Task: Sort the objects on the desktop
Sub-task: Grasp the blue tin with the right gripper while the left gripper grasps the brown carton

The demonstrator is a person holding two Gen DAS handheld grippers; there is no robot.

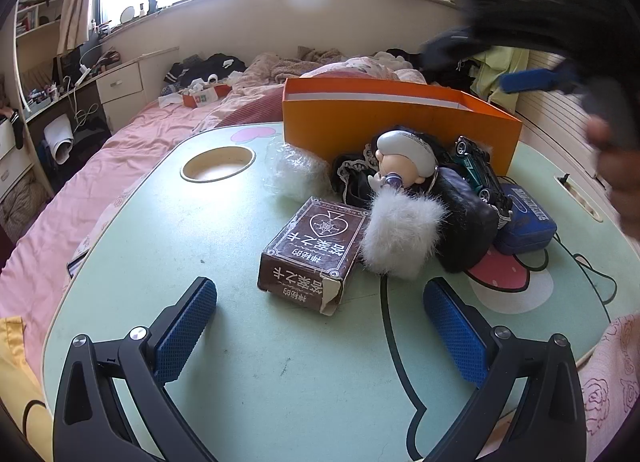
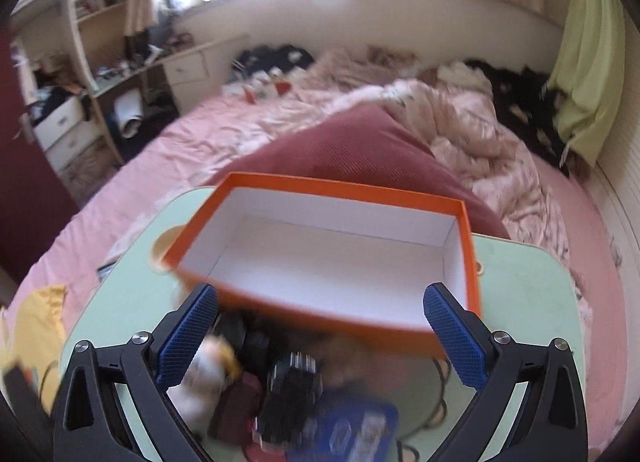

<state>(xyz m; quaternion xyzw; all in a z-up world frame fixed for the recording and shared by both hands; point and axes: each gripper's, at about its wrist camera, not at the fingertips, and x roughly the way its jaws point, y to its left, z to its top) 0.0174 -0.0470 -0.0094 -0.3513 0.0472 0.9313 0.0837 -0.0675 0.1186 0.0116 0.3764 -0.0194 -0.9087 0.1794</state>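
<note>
Left wrist view: the left hand-held gripper (image 1: pixel 320 326) hangs low over the near edge of the pale green worktop (image 1: pixel 248 382), its blue pads spread wide with nothing between them. Just beyond the fingertips a brown card box (image 1: pixel 314 252) lies flat near the middle of the worktop. Behind it sits a heap: a white fur tuft (image 1: pixel 402 236), a black pouch (image 1: pixel 466 218), a small doll with a pale head (image 1: pixel 404 158), a green toy car (image 1: pixel 478 172) and a blue tin (image 1: pixel 526 218) towards the right edge. A crumpled clear bag (image 1: pixel 294 170) lies to the left of the heap, beside a round cup hole (image 1: pixel 218 164) near the far left corner. An orange box (image 1: pixel 396 118) stands along the far edge. The right hand-held gripper (image 1: pixel 532 80) shows blurred at upper right, held by a hand (image 1: pixel 618 166).

Right wrist view (blurred): the right hand-held gripper (image 2: pixel 320 338) is wide open and holds nothing, above the heap, looking into the orange box (image 2: pixel 332 258), whose white inside is bare.
</note>
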